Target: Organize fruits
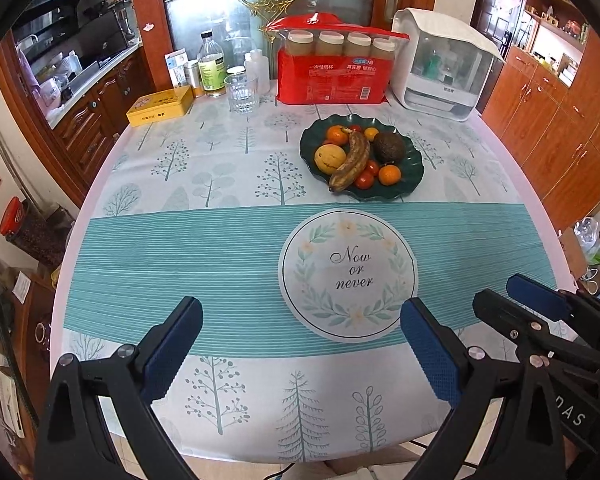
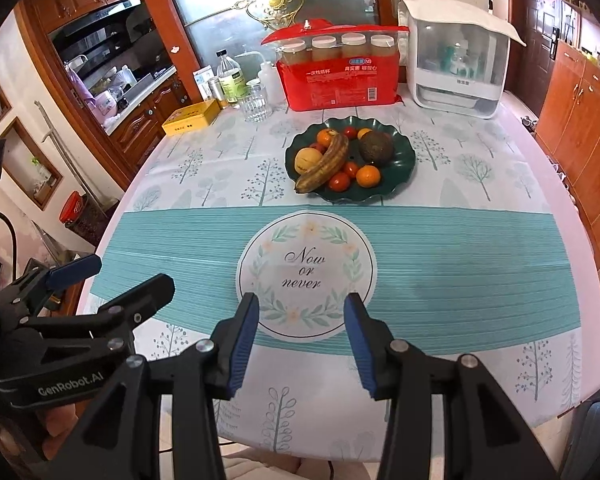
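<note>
Home kitchen: wooden cabinets (image 1: 96, 120), stove counter (image 1: 100, 68).

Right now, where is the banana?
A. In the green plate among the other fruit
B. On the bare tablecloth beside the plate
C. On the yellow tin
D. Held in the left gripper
A: the banana lies across the green plate among the other fruit; both grippers are open and empty.
</note>
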`<state>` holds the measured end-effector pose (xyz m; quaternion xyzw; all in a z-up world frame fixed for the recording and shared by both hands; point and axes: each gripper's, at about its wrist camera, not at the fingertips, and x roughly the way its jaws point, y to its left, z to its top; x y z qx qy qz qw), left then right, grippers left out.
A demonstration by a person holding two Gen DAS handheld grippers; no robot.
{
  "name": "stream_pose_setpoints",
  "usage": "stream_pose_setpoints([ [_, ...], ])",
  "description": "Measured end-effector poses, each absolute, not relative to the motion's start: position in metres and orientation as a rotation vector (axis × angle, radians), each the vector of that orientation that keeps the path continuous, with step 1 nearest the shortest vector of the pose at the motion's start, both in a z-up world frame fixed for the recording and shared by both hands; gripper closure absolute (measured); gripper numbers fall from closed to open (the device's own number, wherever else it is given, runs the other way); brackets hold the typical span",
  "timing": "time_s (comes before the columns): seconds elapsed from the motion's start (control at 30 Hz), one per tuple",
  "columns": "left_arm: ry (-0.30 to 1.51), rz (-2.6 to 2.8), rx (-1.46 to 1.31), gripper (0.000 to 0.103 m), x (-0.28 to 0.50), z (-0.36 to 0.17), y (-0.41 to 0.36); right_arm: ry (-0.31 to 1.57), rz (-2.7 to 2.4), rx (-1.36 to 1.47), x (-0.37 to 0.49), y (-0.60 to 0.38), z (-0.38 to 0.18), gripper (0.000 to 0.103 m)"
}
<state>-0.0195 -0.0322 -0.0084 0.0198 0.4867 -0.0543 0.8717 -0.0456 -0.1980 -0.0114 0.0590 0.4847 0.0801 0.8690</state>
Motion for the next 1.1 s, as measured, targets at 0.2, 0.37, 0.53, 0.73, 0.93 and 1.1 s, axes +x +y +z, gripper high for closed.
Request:
stream_pose_setpoints([
  [0.2,1.016,-0.113,0.045,0.004,-0.0225,-0.0078,-0.0337,0.996,0.162,0.126,-0.0491,-0.2009,-0.0098,0.058],
  [0.37,1.017,-0.114,0.045,0.004,-0.0219,-0.0079,-0.0344,0.994,0.163,0.127,-0.0489,-0.2016,-0.0094,0.058],
  [0.53,1.017,-0.113,0.046,0.004,-0.022,-0.0081,-0.0351,0.992,0.164,0.126,-0.0482,-0.202,-0.0096,0.058],
  [0.73,1.026,-0.113,0.044,0.004,-0.02,-0.0091,-0.0342,0.995,0.165,0.127,-0.0477,-0.2019,-0.0097,0.058],
  [0.93,1.026,-0.113,0.045,0.005,-0.018,-0.0096,-0.0325,0.995,0.165,0.127,-0.0472,-0.2013,-0.0098,0.058],
  [1.1,1.033,-0.108,0.038,0.005,-0.0129,-0.0117,-0.0268,1.001,0.166,0.131,-0.0465,-0.1962,-0.0101,0.058],
])
